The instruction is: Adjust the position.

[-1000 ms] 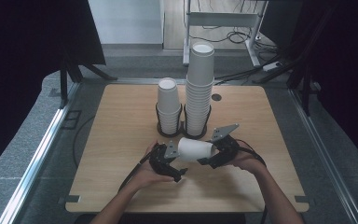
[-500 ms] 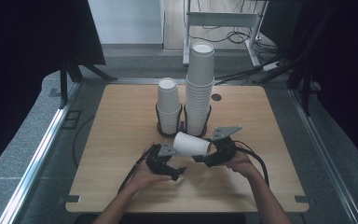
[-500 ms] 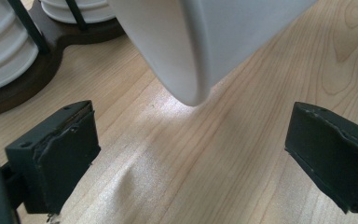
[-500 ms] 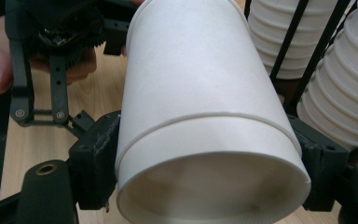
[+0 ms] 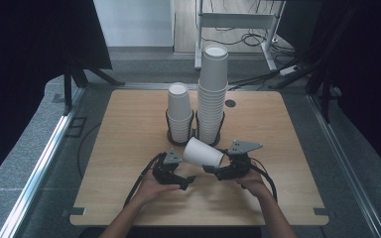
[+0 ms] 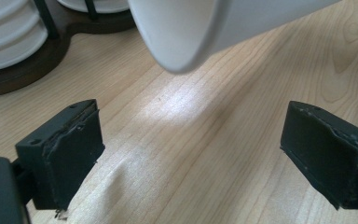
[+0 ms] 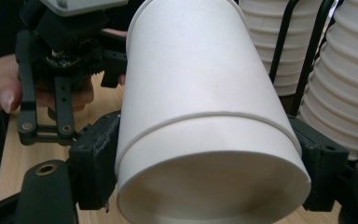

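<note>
Letting go: the left gripper backs off a cup held on its side

Hovering just above the worktop (image 5: 129, 124), a white paper cup (image 5: 203, 152) lies on its side in the right gripper (image 5: 213, 171), whose fingers (image 7: 95, 163) are clenched on the cup's wall near the rim, one on each side, as the right gripper view shows. That hold looks the same as a second ago, and the cup sits at much the same spot near the front of the worktop, its base pointing left and toward the stacks.

What differs is on the left. A second ago the left gripper (image 5: 183, 182) was up against the cup's base end; now it sits lower and nearer the person, apart from the cup. Its fingers (image 6: 65, 149) have just been closing, yet they stand released with only bare wood between them; in the left gripper view the cup's base hangs above and beyond them, untouched.

Behind the cup stand two stacks of white cups in a dark wire holder (image 5: 194, 133): a short stack (image 5: 179, 111) on the left and a tall stack (image 5: 213, 91) on the right. The held cup's base end comes close to the foot of the holder. Cables trail from both grippers across the wood toward the person's hands.
</note>
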A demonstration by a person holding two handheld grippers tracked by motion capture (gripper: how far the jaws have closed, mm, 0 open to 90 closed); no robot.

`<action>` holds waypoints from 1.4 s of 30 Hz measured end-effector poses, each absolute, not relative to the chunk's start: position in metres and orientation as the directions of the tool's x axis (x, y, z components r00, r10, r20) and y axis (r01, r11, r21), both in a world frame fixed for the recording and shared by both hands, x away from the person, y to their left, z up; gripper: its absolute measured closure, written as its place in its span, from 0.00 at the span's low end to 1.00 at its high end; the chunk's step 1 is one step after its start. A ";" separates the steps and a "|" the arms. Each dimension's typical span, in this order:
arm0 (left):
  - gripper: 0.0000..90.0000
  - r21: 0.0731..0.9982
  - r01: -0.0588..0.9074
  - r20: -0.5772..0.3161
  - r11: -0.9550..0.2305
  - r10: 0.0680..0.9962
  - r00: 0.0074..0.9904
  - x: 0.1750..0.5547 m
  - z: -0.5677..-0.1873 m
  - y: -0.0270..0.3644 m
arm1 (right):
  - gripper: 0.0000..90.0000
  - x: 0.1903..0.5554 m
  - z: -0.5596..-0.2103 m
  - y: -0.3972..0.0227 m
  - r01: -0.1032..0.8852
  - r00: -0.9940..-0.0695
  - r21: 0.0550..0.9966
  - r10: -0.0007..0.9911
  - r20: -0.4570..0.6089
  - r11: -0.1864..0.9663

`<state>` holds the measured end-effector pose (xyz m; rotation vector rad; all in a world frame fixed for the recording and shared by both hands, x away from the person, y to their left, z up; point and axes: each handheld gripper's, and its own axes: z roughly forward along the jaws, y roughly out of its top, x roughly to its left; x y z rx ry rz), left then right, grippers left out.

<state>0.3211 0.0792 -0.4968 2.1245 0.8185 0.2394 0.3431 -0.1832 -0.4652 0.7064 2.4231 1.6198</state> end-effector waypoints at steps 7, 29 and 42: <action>0.07 0.769 0.492 -0.142 -0.409 0.640 0.755 0.321 -0.497 0.084 | 0.25 0.335 -0.473 -0.185 0.294 -0.866 0.931 0.473 0.164 0.215; 0.09 0.793 0.538 -0.272 -0.288 0.622 0.734 0.321 -0.496 0.092 | 0.25 0.326 -0.481 -0.193 0.279 -0.826 0.958 0.527 0.201 0.072; 0.10 0.786 0.592 -0.400 -0.176 0.585 0.705 0.325 -0.491 0.100 | 0.25 0.318 -0.484 -0.189 0.227 -0.831 0.974 0.520 0.199 -0.010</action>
